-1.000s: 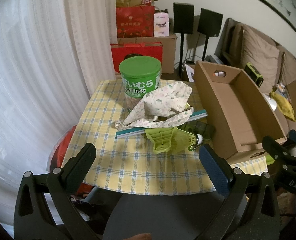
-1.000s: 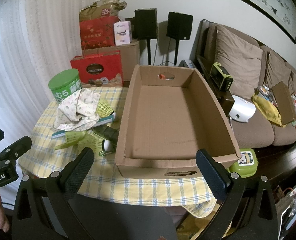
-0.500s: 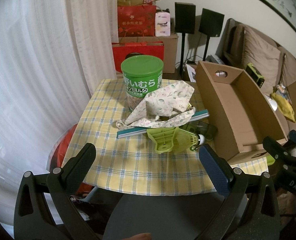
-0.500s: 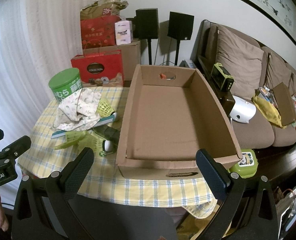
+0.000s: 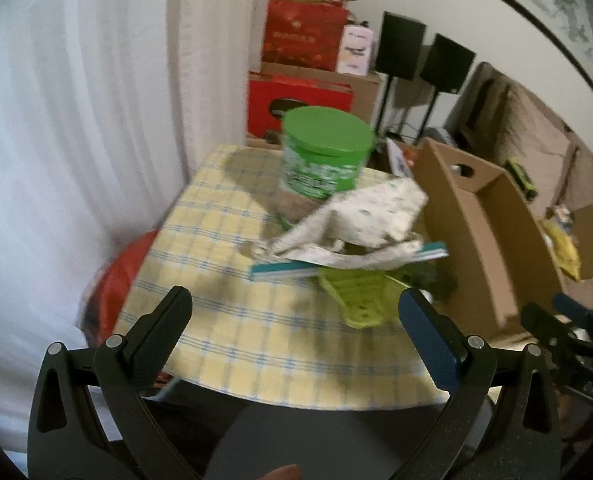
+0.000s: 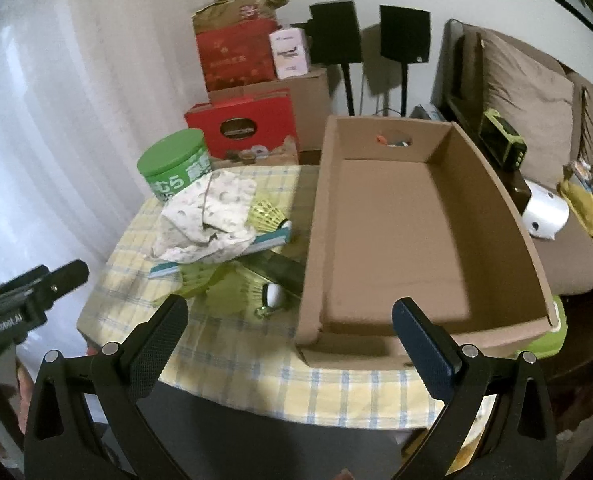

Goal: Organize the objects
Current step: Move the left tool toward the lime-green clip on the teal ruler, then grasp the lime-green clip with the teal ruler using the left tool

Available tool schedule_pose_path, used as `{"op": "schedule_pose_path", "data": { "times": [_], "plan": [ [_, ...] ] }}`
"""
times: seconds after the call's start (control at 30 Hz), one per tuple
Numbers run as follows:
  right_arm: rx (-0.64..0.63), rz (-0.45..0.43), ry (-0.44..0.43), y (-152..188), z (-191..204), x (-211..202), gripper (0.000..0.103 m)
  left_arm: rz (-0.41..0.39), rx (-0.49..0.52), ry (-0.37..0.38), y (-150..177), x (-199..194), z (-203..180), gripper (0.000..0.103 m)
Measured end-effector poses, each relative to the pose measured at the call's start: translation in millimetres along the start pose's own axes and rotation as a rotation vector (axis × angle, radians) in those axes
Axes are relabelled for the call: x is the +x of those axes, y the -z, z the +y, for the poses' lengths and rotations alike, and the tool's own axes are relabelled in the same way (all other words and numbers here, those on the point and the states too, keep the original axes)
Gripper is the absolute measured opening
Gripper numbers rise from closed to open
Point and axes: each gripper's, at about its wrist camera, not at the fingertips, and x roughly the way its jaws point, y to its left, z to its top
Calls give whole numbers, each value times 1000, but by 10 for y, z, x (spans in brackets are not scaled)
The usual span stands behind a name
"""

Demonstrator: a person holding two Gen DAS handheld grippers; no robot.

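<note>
So there's a small table with a yellow checked cloth (image 6: 256,372), and the big landmark on it is an open cardboard box (image 6: 400,236) taking up one whole side, nothing inside that I can see. Everything else is piled right beside the box's long wall. Farthest from the box stands a green-lidded can (image 5: 326,160), upright, with Japanese lettering on the label. Leaning against the can on the box side is a crumpled white patterned cloth (image 6: 208,216), and it's draped over a teal-edged flat thing (image 5: 348,266), could be a book or a case, can't tell. Under and in front of that there are some yellow-green shuttlecocks (image 6: 266,214), one right up near the box wall, plus a lime plastic piece (image 5: 356,296) with a grid pattern. A dark flat object (image 6: 280,270) lies touching the box wall, and a small white ball-ish thing (image 6: 274,294) sits just beside it.

Both tools hang at the table's near edge, short of the pile. The left gripper (image 5: 294,320) has its fingers spread wide with nothing between them, pointed at the pile. The right gripper (image 6: 290,330) is also spread wide and holding nothing, aimed at the box's near corner. The left view is pretty motion-blurred
</note>
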Motion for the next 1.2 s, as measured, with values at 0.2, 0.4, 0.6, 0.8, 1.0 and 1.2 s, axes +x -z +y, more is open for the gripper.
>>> {"op": "schedule_pose_path", "data": {
  "times": [0.2,0.4,0.6,0.8,1.0,1.2],
  "plan": [
    [-66,9,-10,-26,212,145,103,36,-47,11,-14,204,207,103],
    [-110,29,4,-69,328,310,102,100,-63,60,21,464,258,103],
    [-66,20,29,-199,204,389,103,164,-46,128,21,727,127,103],
    [-38,62,-25,-211,208,513,102,240,-58,221,8,992,22,103],
    [40,90,-67,-284,111,610,102,267,-8,238,58,1127,-127,103],
    [13,87,-54,-303,158,601,102,315,-20,243,120,1291,-146,96]
  ]
}}
